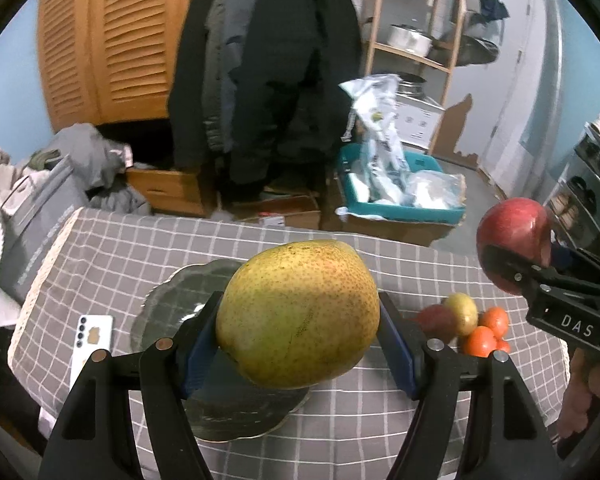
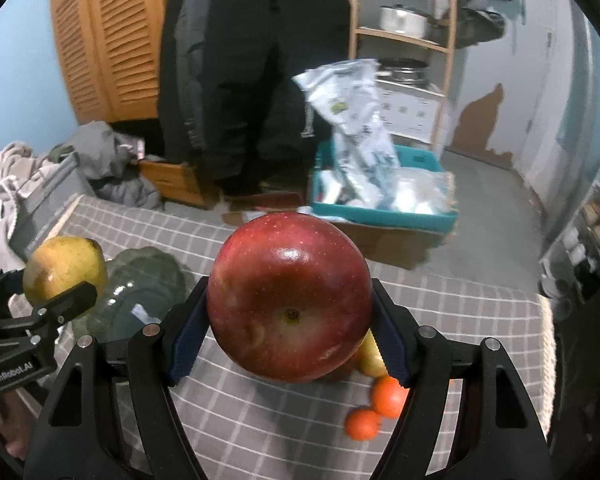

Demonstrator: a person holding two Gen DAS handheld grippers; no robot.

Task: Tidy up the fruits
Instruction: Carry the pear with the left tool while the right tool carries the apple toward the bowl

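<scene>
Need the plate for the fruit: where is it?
The glass plate lies on the checked cloth under the pear, with a white phone to its left.

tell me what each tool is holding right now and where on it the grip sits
The left tool holds a yellow-green pear, pads on its opposite sides at the widest part. The right tool holds a red apple, clamped across its sides.

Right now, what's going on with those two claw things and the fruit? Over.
Left gripper clamped on pear. Right gripper clamped on apple. Glass plate below pear, nothing blocking it.
</scene>
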